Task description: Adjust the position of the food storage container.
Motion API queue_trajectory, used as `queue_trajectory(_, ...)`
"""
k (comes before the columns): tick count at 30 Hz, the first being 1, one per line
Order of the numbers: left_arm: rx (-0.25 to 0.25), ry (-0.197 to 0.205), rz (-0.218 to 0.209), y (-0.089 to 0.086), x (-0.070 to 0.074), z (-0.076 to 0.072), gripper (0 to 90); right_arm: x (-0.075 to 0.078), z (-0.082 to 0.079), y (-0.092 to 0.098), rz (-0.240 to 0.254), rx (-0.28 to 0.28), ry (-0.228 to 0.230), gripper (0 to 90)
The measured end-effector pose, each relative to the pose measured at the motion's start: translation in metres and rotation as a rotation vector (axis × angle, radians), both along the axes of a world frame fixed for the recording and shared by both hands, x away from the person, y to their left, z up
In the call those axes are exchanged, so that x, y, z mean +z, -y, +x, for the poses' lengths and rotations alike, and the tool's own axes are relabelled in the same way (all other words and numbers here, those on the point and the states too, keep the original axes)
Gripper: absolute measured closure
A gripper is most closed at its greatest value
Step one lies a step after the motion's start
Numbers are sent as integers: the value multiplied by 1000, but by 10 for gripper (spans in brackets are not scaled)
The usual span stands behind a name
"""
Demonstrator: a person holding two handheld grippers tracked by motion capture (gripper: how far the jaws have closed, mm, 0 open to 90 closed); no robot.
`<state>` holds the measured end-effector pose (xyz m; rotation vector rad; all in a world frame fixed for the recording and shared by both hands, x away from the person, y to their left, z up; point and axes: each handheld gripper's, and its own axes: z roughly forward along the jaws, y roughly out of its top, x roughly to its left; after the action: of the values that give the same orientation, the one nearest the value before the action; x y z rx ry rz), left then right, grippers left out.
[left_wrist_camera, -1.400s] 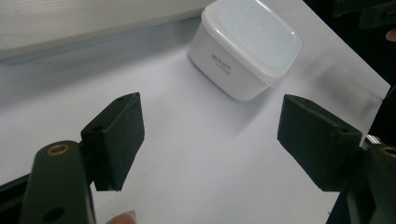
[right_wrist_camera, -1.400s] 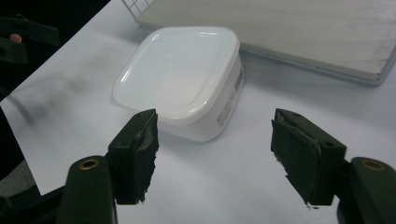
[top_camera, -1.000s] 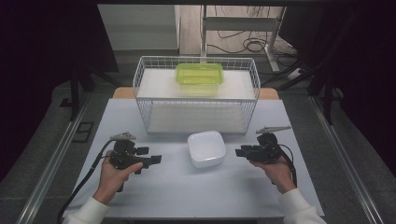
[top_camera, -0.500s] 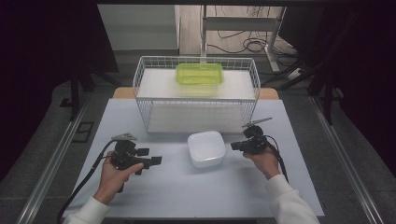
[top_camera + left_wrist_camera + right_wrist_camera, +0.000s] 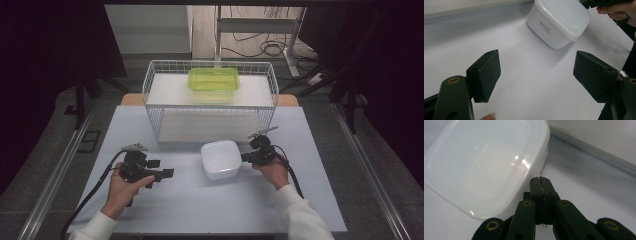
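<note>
A white lidded container [image 5: 221,159] sits on the pale table [image 5: 200,205] in front of the wire basket; it also appears in the left gripper view [image 5: 559,22] and, close up, in the right gripper view [image 5: 484,167]. My right gripper [image 5: 244,158] is at the container's right side. Its jaws [image 5: 540,180] are shut tight together with nothing between them, and the tips sit next to the lid's rim. My left gripper [image 5: 162,168] is held to the container's left, apart from it. It is open [image 5: 536,72], with bare table between the pads.
A white wire basket [image 5: 210,107] stands at the back of the table with a green lidded container [image 5: 213,80] inside at its far side. Cables trail from both grippers toward the near edge. Dark floor and metal rails flank the table.
My right hand has moved left and a little down, from well right of the white container to right beside it. The left hand has stayed where it was.
</note>
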<state>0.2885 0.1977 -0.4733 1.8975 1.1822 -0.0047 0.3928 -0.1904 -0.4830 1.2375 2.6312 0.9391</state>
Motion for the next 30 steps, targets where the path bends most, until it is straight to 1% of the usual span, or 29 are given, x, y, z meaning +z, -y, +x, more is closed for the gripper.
queue_trajectory(2, 0, -1, 1, 0, 0, 0, 213, 1, -2, -1, -7, 5, 4, 890)
queue_trajectory(5, -2, -4, 1, 0, -1, 0, 212, 0, -10, -5, 7, 22, 2, 890)
queue_trajectory(7, -4, -5, 4, 0, -1, 1, 212, 0, -11, -6, 9, 25, 2, 890)
queue_trajectory(9, -8, -10, 6, 1, -2, 1, 212, 0, -16, -12, 14, 31, 5, 890)
queue_trajectory(13, -11, -11, 3, 1, -2, 1, 212, -1, -18, -16, 22, 41, -1, 890)
queue_trajectory(21, -13, -12, 7, 1, -2, 1, 212, -2, -22, -29, 24, 62, 7, 889)
queue_trajectory(28, -6, -8, 4, 0, -2, 1, 212, -2, -23, -29, 33, 55, 6, 889)
queue_trajectory(30, 3, -3, 4, 0, -1, 1, 212, 0, -23, -26, 49, 41, 14, 888)
